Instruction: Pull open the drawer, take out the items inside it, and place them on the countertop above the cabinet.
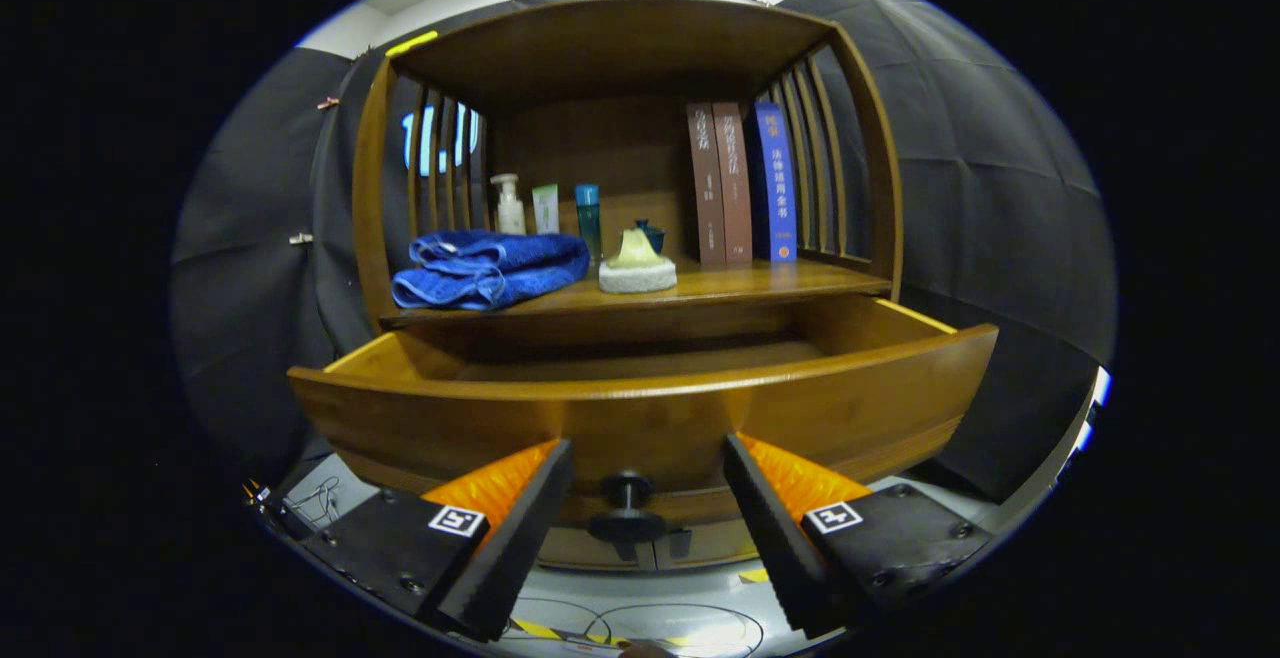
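Gripper view puts my claw low in the centre of the frame, its two fingers spread wide and gripping nothing. Between them sits the dark round knob of the drawer, untouched on either side; I cannot tell how far ahead of the fingertips it sits.

The drawer is pulled out toward me, its curved wooden front running across the middle of the frame from lower left to right. Over its top edge I see only part of the drawer's inside, a strip of bare wooden floor; whatever lies nearer the front is hidden by the front panel.

Just above the drawer, in the centre of the frame, is the desk of the cabinet, roofed and with slatted sides. On its left part lies a folded blue towel. Behind the towel stand a pale pump bottle, a small light tube and a slim blue bottle, in a row from left to right. Right of the towel sits a pale cone-shaped piece on a round white base, with a small dark cup just behind it. Further right, three books stand upright against the slats, two brown and one blue.

Below the drawer front, at the bottom of the frame, thin cables lie on a pale floor.
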Motion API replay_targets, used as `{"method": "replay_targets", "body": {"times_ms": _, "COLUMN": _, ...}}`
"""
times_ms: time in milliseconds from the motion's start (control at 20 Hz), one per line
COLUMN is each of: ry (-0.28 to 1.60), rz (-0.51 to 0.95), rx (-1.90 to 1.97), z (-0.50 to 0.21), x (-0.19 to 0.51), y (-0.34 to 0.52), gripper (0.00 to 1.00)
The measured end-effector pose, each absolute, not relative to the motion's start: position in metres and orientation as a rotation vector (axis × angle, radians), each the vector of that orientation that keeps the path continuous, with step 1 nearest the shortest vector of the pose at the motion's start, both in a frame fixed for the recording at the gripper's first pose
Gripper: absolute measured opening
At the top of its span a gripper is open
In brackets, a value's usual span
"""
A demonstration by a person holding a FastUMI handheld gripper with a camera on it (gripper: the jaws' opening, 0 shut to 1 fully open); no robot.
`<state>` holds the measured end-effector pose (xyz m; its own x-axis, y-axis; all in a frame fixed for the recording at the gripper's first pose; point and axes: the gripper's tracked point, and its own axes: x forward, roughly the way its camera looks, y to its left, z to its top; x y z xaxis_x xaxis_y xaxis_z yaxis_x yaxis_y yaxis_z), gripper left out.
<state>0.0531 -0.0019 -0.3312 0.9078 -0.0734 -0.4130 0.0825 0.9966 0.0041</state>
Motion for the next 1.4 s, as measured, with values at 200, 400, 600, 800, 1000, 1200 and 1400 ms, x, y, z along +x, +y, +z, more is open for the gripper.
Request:
{"method": "replay_targets", "body": {"times_ms": 200, "ry": 0.427, "rz": -0.080, "rx": 0.027, "z": -0.340, "x": 0.095, "y": -0.002, "gripper": 1.00}}
{"method": "replay_targets", "body": {"times_ms": 400, "ry": 0.419, "rz": -0.078, "rx": 0.023, "z": -0.346, "x": 0.126, "y": -0.004, "gripper": 1.00}}
{"method": "replay_targets", "body": {"times_ms": 600, "ry": 0.418, "rz": -0.072, "rx": 0.031, "z": -0.351, "x": 0.148, "y": -0.006, "gripper": 1.00}}
{"method": "replay_targets", "body": {"times_ms": 800, "ry": 0.411, "rz": -0.074, "rx": 0.025, "z": -0.355, "x": 0.156, "y": -0.008, "gripper": 1.00}}
{"method": "replay_targets", "body": {"times_ms": 1000, "ry": 0.420, "rz": -0.076, "rx": 0.055, "z": -0.359, "x": 0.156, "y": -0.007, "gripper": 1.00}}
{"method": "replay_targets", "body": {"times_ms": 1200, "ry": 0.418, "rz": -0.074, "rx": 0.047, "z": -0.360, "x": 0.156, "y": -0.008, "gripper": 1.00}}
{"method": "replay_targets", "body": {"times_ms": 1400, "ry": 0.423, "rz": -0.077, "rx": 0.040, "z": -0.360, "x": 0.155, "y": -0.008, "gripper": 1.00}}
